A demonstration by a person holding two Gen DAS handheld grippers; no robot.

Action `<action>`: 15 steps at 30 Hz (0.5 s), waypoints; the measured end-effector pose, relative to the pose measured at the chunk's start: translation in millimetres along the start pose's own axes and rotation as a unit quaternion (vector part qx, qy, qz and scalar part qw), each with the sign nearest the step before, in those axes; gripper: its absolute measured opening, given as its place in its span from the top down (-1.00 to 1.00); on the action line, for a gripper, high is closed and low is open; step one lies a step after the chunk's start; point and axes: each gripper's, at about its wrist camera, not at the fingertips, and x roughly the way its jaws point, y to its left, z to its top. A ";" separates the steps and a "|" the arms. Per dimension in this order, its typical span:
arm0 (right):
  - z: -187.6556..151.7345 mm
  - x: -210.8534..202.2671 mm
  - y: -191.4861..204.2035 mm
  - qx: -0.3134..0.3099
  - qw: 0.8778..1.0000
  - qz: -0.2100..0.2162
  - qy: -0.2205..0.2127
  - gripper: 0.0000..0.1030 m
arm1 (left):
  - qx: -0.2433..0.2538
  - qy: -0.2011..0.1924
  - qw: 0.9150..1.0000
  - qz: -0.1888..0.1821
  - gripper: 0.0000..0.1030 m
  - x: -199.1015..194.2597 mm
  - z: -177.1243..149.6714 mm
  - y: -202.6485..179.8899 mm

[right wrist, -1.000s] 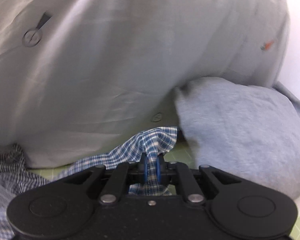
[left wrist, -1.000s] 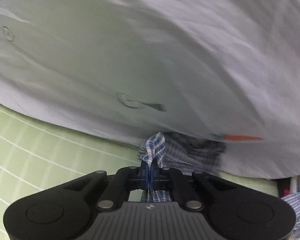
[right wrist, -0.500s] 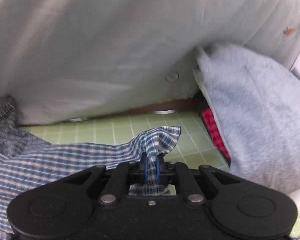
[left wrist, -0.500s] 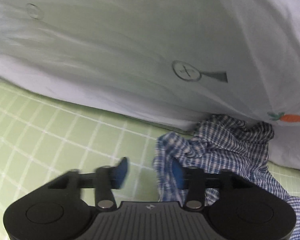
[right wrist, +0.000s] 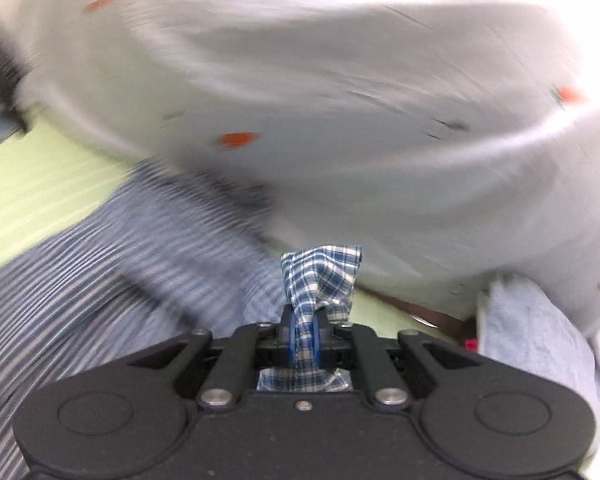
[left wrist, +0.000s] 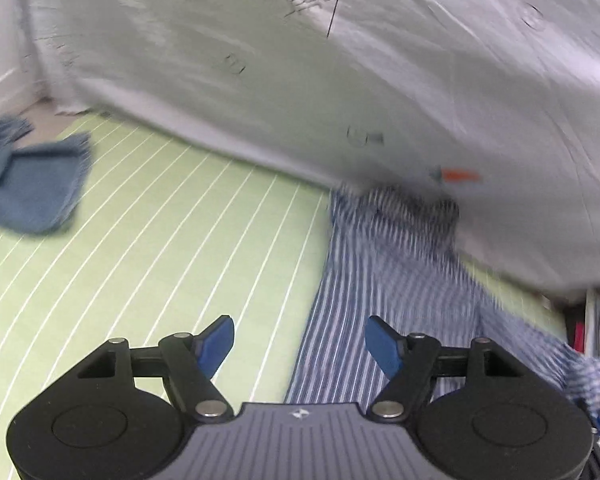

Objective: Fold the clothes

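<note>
A folded blue cloth point(left wrist: 32, 184) is seen far left. Open green tabletop point(left wrist: 160, 240) lies beside it. The left claw point(left wrist: 300, 340) has just been opened wide, nothing held. The checked shirt point(right wrist: 320, 276) is pinched tight by the right claw point(right wrist: 305, 336).

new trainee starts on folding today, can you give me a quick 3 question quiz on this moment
1. True or false: the left gripper is clamped on the checked shirt.
2. What does the right gripper hold? A) the blue towel B) a corner of the checked shirt C) nothing
3. Fill in: the shirt lies on a ____ gridded mat.

Key
1. False. Its jaws have just been opening, and the shirt lies under them, not pinched.
2. B. The cloth is pinched between its closed fingers.
3. Green.
</note>
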 end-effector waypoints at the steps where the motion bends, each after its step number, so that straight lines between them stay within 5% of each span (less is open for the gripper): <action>1: -7.3 -12.4 17.6 -0.021 1.000 0.015 0.001 0.84 | 0.001 0.007 1.000 0.001 -0.42 -8.6 -15.9 5.0; 6: -47.8 -60.2 90.4 -0.085 0.992 0.091 0.025 0.75 | 0.005 0.043 0.999 0.011 -0.42 -43.3 -86.2 30.1; 13: -73.3 -102.2 77.1 0.084 0.987 0.116 0.070 -0.79 | 0.013 0.067 0.997 0.021 -0.42 -67.0 -133.1 40.6; 15: -81.1 -109.0 58.1 0.149 0.981 0.105 0.072 -0.96 | 0.020 0.071 0.997 0.015 -0.42 -67.6 -137.5 36.3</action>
